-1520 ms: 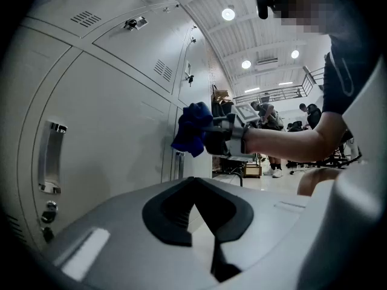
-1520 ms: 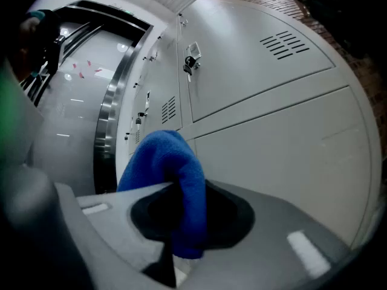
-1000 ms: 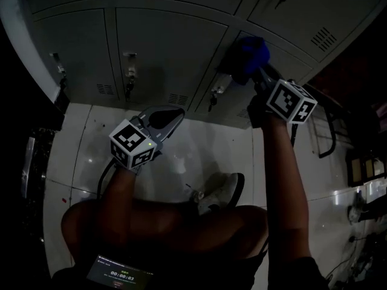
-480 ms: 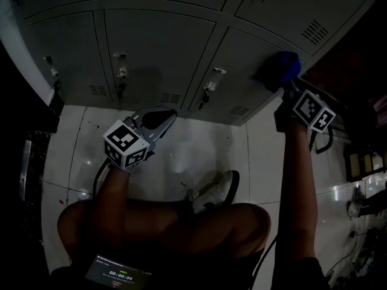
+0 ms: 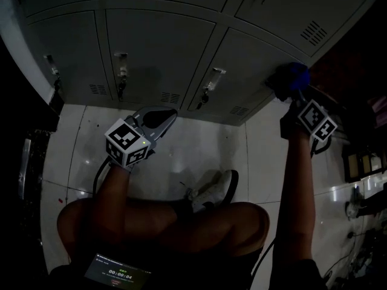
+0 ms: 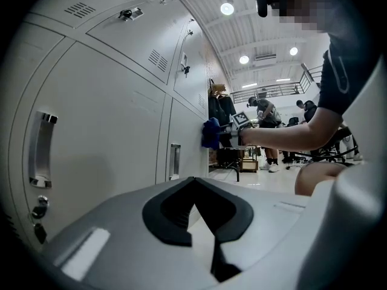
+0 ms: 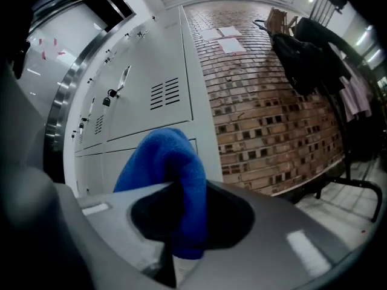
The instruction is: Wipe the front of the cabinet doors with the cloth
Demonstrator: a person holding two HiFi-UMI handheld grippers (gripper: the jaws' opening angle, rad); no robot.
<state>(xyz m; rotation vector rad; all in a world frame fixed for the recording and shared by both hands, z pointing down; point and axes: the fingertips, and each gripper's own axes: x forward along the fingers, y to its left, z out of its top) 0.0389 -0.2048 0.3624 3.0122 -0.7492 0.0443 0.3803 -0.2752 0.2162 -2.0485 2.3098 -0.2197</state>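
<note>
Fingers of the right gripper [image 7: 176, 213] are clenched on a blue cloth [image 7: 166, 162], which bulges out ahead of the jaws. In the head view the cloth lies against the lower right-hand cabinet door [image 5: 254, 65], close to that door's right edge. The left gripper [image 5: 164, 116] hangs low over the floor [image 5: 199, 153], its jaws closed together on nothing.

Surface: grey metal cabinet doors [image 5: 157, 47], each with a slotted vent and a latch handle. The floor is glossy white tile. A brick wall [image 7: 266, 89] adjoins the cabinets, and dark garments hang on a rack [image 7: 302, 47] beside it. Round ceiling lights [image 6: 228, 8] and standing people [image 6: 266, 110] appear in the left gripper view.

Writing: a small screen [image 5: 118, 273] at the head view's lower edge appears to read 00:00:04. Paper sheets [image 7: 224, 38] on the brick wall are illegible.
</note>
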